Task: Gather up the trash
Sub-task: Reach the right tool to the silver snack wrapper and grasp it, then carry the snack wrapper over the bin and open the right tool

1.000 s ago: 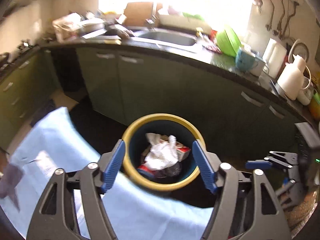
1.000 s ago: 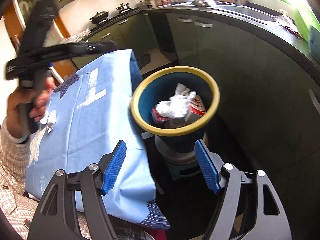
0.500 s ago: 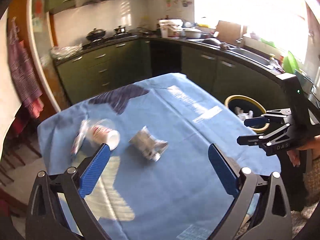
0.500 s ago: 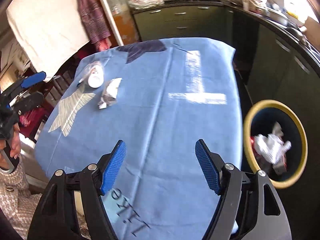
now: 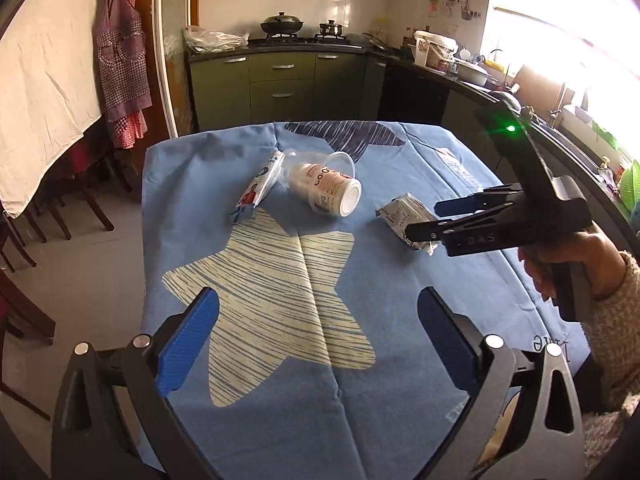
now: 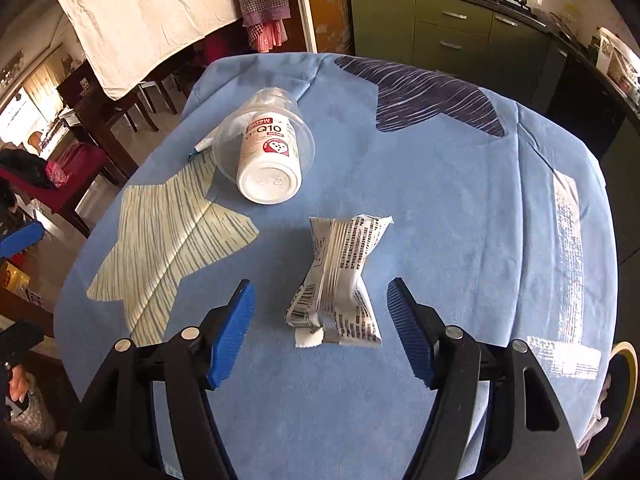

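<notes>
A crumpled silver wrapper point(image 6: 340, 280) lies on the blue tablecloth point(image 6: 460, 208). My right gripper point(image 6: 320, 330) hangs over it, jaws closing; the wrapper sits between the blue pads point(image 6: 234, 332), untouched. Beyond it a white pill bottle point(image 6: 268, 160) lies on its side inside a clear plastic cup point(image 6: 264, 108). In the left wrist view the bottle point(image 5: 328, 188) has a flat printed sachet point(image 5: 256, 192) to its left and the silver wrapper point(image 5: 400, 214) to its right under the right gripper point(image 5: 420, 220). My left gripper point(image 5: 318, 336) is wide open over the cream star print, holding nothing.
The yellow-rimmed bin point(image 6: 628, 372) stands past the table's right edge. Dark wooden chairs point(image 5: 60, 208) crowd the left side. Green cabinets point(image 5: 280, 84) with a stove and pots line the back wall. A person's hand and knitted sleeve point(image 5: 600, 280) hold the right gripper.
Both grippers swung away from the bin to the table. The right one came down over the silver wrapper. The left one opened wider and moved nearer the bottle and sachet.
</notes>
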{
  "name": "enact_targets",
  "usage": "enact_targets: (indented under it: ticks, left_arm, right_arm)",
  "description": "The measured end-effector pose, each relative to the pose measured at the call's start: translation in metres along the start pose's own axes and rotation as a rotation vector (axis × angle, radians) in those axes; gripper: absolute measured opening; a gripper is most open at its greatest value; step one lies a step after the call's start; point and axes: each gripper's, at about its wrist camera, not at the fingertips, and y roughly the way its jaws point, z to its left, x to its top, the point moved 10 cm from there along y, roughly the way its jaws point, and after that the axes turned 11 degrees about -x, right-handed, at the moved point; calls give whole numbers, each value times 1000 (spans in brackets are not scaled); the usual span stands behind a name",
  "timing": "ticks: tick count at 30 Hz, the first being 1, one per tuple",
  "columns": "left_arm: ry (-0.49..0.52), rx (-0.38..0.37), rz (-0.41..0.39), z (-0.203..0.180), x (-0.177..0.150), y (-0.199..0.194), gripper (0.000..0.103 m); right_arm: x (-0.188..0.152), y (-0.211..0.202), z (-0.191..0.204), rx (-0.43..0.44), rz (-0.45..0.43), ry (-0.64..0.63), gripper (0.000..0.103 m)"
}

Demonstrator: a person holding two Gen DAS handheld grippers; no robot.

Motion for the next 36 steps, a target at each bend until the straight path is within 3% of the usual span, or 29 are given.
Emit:
enact_targets:
  ticks: [6, 10, 16, 24, 29, 36]
  left_arm:
    - [10, -20, 18, -3, -3, 8, 95]
    - [10, -24, 30, -3, -6, 11, 95]
    - [11, -30, 42, -5, -8, 14, 95]
    - [60, -51, 57, -22, -2, 22, 95]
    - [115, -83, 59, -46, 11, 26, 95]
    - [234, -200, 67, -115, 39, 41, 95]
  right_arm:
    - [5, 18, -3, 0, 40, 10, 56]
    - [5, 24, -3, 5, 62, 3, 39]
    - [5, 22, -9, 10, 52, 26, 25]
    - [-8, -9, -38, 17, 14, 83, 24]
    - [-30, -51, -93, -33, -43, 170, 24]
    - [-98, -99, -232, -212, -55, 411, 24]
